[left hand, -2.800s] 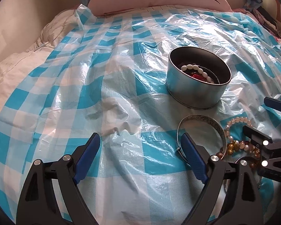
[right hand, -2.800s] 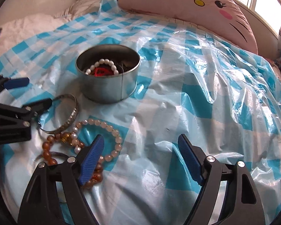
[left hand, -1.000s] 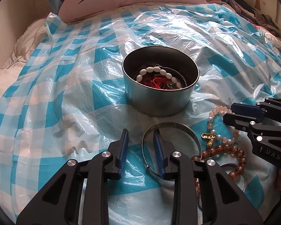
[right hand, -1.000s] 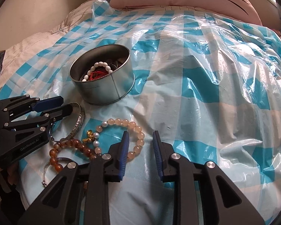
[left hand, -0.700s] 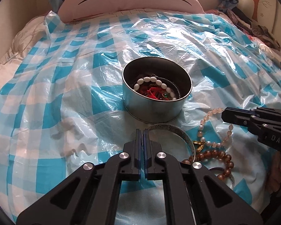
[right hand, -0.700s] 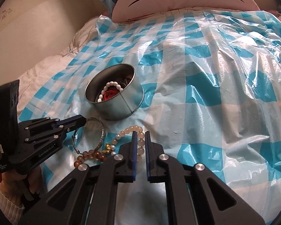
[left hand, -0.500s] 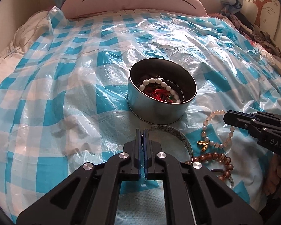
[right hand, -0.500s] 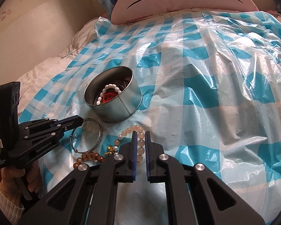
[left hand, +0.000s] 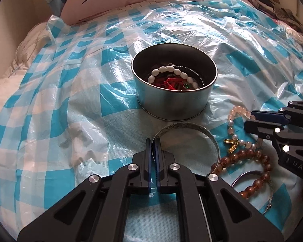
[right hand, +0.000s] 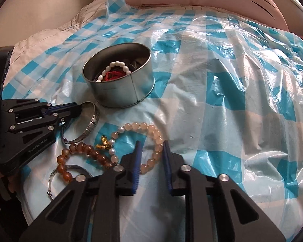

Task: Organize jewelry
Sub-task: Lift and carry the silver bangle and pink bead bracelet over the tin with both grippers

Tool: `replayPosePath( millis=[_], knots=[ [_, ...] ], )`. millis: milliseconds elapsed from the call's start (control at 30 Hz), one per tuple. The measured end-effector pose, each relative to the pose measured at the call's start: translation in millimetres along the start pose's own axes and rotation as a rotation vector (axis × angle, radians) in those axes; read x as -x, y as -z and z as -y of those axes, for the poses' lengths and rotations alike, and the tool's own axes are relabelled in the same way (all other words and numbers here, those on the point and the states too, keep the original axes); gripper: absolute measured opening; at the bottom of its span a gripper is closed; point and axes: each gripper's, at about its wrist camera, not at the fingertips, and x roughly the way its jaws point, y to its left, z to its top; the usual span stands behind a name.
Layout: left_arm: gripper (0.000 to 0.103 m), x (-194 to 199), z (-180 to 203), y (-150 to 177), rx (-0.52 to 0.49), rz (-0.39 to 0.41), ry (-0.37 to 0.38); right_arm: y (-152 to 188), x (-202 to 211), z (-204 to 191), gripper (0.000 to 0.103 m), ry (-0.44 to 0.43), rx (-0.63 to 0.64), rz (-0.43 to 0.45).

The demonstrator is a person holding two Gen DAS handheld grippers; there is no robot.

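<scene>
Left gripper (left hand: 153, 143) at 6 o'clock, fingers pinched on the rim of a silver bangle (left hand: 200, 130). Round metal tin (left hand: 172, 104) at centre holds a white bead bracelet (left hand: 171, 73). Right gripper (left hand: 254, 121) enters at 3 o'clock above a pale pink bead bracelet (left hand: 239, 109) and an amber bead bracelet (left hand: 250, 155).

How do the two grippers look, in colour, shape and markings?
Both are black plastic, angular, with silver screws and blue finger pads. The left gripper bears the pale lettering "GenRobot.AI" on its side; the right gripper shows "DAS". No cables are visible.
</scene>
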Motion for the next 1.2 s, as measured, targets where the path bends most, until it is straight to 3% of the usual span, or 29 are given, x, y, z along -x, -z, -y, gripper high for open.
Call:
replayPosePath(
  millis=[33, 233, 433, 867, 1200],
  knots=[
    [0.003, 2, 1, 0, -0.001, 0.002, 0.021, 0, 1, 4, 0.009, -0.032, -0.021, 0.001],
    [0.003, 24, -22, 1, 0.124, 0.046, 0.199, 1, 23, 34, 0.009, -0.313, -0.237, 0.097],
    [0.003, 46, -33, 10, 0.170, 0.098, 0.250, 0, 51, 41, 0.009, -0.516, -0.306, 0.228],
    [0.004, 83, -42, 24, 0.244, 0.242, 0.290, 5, 71, 53, 0.009, -0.705, -0.400, 0.324],
    [0.004, 84, -32, 21, 0.186, 0.248, 0.247, 5, 67, 51, 0.009, -0.749, -0.411, 0.322]
  ],
)
